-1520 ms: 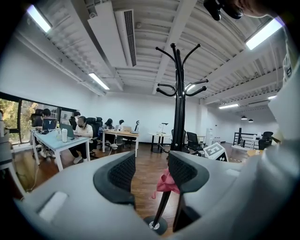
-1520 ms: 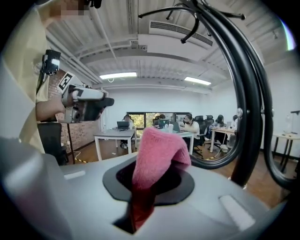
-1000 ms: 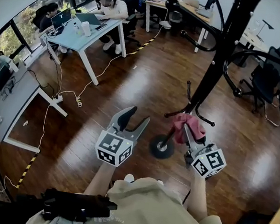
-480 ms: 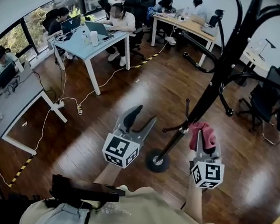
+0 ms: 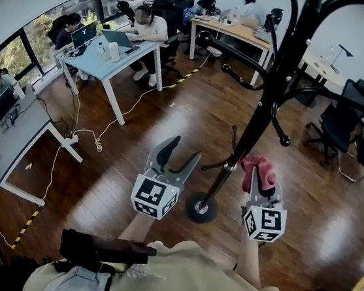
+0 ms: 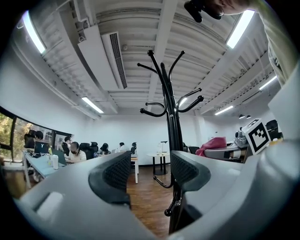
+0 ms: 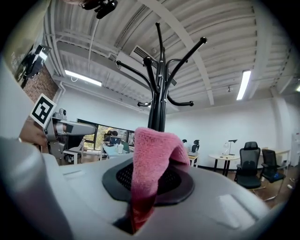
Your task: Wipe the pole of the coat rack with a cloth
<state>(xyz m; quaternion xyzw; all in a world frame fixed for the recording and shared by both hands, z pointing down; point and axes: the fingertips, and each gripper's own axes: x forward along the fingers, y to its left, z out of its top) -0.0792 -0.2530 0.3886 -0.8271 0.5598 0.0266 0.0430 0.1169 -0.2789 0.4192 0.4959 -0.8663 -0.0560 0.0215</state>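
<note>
We hold both grippers forward and low, on either side of the coat rack's pole (image 5: 259, 115) near its base. Just right of the pole, our right gripper (image 5: 257, 182) pinches the pink cloth (image 5: 263, 168). Left of the pole, our left gripper (image 5: 182, 151) has its jaws apart, holding nothing.

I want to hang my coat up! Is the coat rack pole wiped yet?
Done: the right gripper is shut on the pink cloth. In hand: it holds the cloth beside the pole, not clearly touching. Still to do: wiping the pole; the left gripper is open and empty.
</note>
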